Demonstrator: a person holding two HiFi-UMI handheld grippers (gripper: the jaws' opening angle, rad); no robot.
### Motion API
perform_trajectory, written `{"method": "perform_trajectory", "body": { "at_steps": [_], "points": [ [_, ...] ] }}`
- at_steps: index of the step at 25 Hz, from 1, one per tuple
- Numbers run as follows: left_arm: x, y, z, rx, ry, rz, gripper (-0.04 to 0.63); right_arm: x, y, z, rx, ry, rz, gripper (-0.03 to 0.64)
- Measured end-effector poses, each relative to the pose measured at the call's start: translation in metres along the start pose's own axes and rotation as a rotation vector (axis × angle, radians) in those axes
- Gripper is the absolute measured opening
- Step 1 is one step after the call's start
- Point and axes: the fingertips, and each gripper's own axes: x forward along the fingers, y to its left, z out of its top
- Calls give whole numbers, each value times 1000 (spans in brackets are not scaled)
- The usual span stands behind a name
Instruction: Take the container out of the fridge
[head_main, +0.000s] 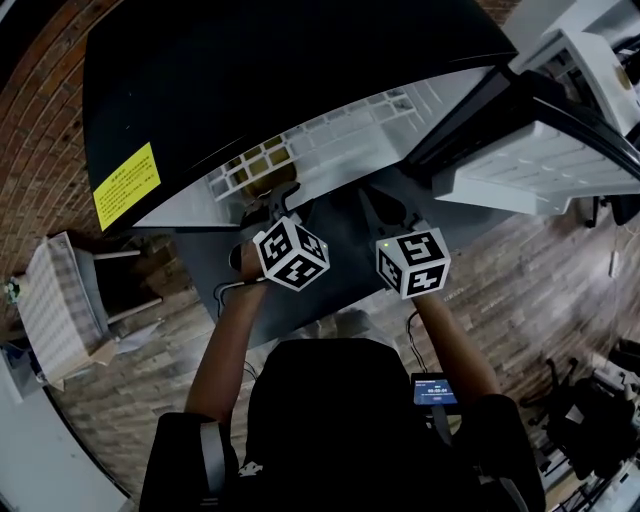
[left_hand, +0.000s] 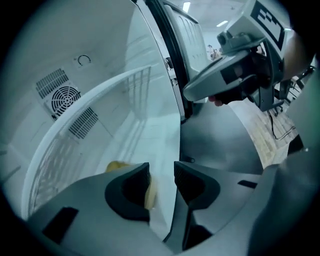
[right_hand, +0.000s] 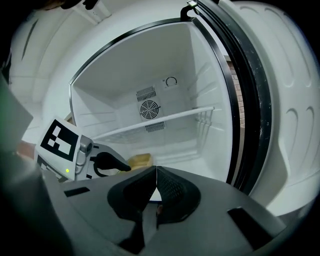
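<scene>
The fridge (right_hand: 200, 75) stands open, and the yellowish container (right_hand: 140, 160) sits low inside it, below the wire shelf (right_hand: 165, 119). The step in hand is the reach: the left tool (left_hand: 161, 172) has its jaws wide with nothing between them, the container lying just beyond its left jaw. The right tool (right_hand: 156, 172) is closed and empty (it hangs near the doorway). Next, I judge, the left tool must straddle the container squarely, then close
</scene>
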Motion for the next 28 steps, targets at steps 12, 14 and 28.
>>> {"method": "perform_trajectory", "body": {
  "at_steps": [12, 14, 28],
  "points": [
    [44, 12, -39, 270, 283, 18, 147, 12, -7, -15, 25, 33, 11, 41],
    [49, 17, -44, 274, 304, 17, 147, 13, -8, -16, 27, 37, 10, 41],
    [72, 18, -67, 274, 397, 2, 144, 13, -12, -24, 38, 53, -15, 41]
  ]
}}
